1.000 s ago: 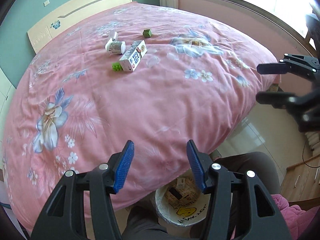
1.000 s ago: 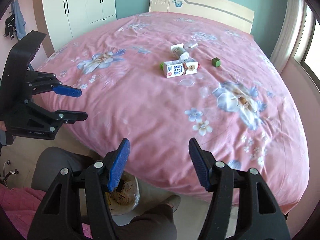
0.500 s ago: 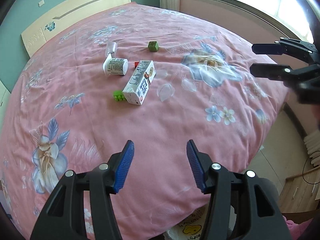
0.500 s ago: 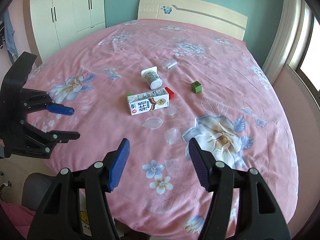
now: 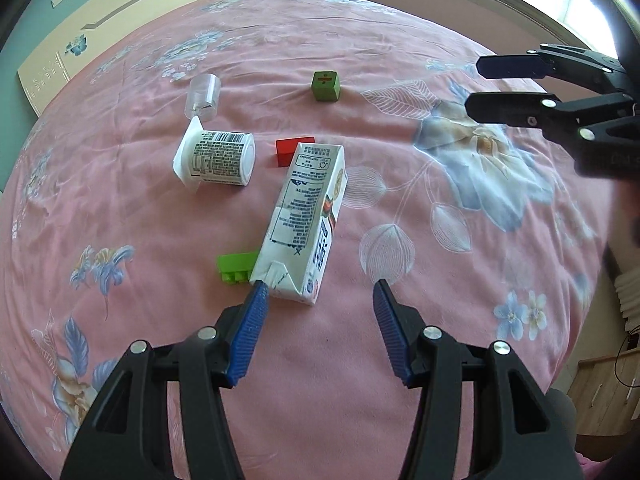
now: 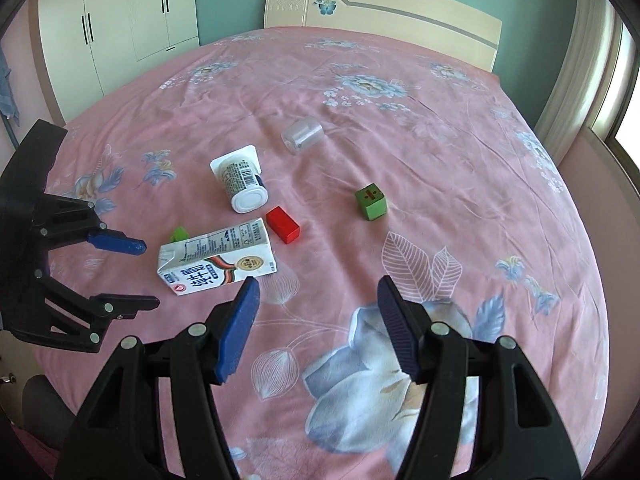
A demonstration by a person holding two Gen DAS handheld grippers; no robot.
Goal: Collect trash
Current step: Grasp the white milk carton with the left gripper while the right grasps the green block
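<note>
A white milk carton (image 5: 306, 220) lies on its side on the pink floral bedspread (image 5: 500, 280); it also shows in the right wrist view (image 6: 216, 262). A white yogurt cup (image 5: 218, 159) lies tipped over beyond it, and a clear small plastic cup (image 5: 203, 95) lies farther back. My left gripper (image 5: 318, 292) is open, its jaws just short of the carton's near end. My right gripper (image 6: 316, 288) is open and empty, hovering over the bed to the right of the carton; the yogurt cup (image 6: 242, 184) and the clear cup (image 6: 302, 135) show there too.
Toy blocks lie among the trash: a green cube (image 5: 326, 86), a red block (image 5: 290, 152) and a green brick (image 5: 236, 267) beside the carton. A wooden headboard (image 6: 384, 14) and white wardrobe (image 6: 128, 20) stand beyond the bed. A window is at the right.
Both grippers have moved forward from the bed's edge over the bedspread toward the trash. The floor bin seen between the left jaws earlier has dropped out of view.
</note>
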